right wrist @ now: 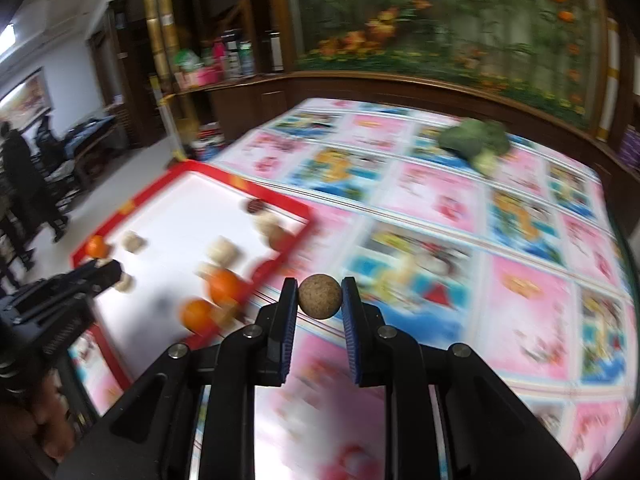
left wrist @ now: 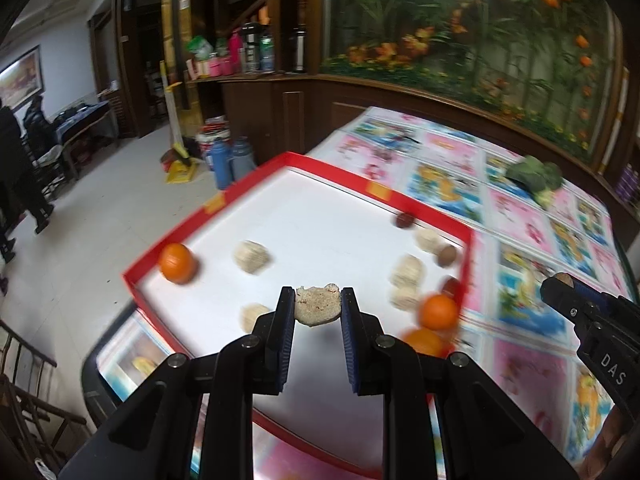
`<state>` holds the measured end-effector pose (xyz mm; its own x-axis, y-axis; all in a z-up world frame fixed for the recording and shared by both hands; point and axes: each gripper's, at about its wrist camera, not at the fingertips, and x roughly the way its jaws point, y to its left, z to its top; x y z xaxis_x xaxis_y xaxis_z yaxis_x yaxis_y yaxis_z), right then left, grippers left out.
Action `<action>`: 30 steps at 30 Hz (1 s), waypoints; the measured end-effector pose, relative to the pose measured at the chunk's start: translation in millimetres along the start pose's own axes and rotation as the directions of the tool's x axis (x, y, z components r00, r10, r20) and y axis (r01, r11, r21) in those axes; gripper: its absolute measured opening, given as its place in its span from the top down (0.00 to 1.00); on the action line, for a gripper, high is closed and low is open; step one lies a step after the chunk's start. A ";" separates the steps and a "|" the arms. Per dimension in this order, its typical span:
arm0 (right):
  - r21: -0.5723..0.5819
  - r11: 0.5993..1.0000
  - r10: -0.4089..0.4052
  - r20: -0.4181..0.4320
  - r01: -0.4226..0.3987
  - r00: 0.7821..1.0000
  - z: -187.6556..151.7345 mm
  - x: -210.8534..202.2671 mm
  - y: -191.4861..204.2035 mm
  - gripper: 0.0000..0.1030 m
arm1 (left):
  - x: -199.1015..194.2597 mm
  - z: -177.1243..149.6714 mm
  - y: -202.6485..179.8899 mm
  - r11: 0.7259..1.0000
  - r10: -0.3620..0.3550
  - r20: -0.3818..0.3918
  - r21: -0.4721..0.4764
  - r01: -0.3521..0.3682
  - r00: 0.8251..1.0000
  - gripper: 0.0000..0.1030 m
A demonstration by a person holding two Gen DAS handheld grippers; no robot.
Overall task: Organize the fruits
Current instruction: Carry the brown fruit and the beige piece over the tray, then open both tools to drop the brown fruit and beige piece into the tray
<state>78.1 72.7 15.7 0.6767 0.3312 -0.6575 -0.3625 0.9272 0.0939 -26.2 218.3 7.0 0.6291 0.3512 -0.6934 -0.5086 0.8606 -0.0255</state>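
While the left gripper clenches a beige cake above the red tray, an orange lies ahead-left of it and two oranges just to its right; the right gripper's state is unclear here

From the right wrist, the right gripper pinches a brown ball over the tablecloth, tray ahead-left, broccoli far ahead-right

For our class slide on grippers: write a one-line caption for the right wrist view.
Right gripper clamps a round brown fruit above the patterned tablecloth, red-rimmed tray to its left.
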 end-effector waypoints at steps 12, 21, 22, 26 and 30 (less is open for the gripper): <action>-0.087 0.989 0.117 -0.064 -0.122 0.991 55.3 79.4 60.9 0.77 | 45.7 26.9 35.0 0.995 0.087 -0.071 -0.046 -0.091 0.994 0.80; -0.101 0.987 0.117 -0.119 -0.129 0.986 58.5 109.4 71.1 0.77 | 56.3 29.1 44.2 0.993 0.096 -0.089 -0.065 -0.101 0.991 0.80; -0.101 0.986 0.116 -0.123 -0.129 0.986 58.2 111.5 71.8 0.77 | 56.8 29.0 44.0 0.993 0.096 -0.092 -0.067 -0.102 0.991 0.80; -0.108 0.987 0.101 -0.140 -0.116 0.985 57.0 118.8 73.6 0.76 | 62.1 30.0 45.2 0.994 0.072 -0.117 -0.071 -0.081 0.990 0.79; -0.086 0.992 0.082 -0.141 -0.095 0.987 56.9 120.7 69.1 0.35 | 60.9 30.6 50.4 0.988 0.099 -0.106 -0.105 -0.110 0.989 0.38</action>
<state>171.2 186.6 -14.6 0.5475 0.3784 -0.7464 -0.4789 0.8731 0.0914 4.5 294.4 -14.4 0.5102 0.3933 -0.7649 -0.6332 0.7736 -0.0246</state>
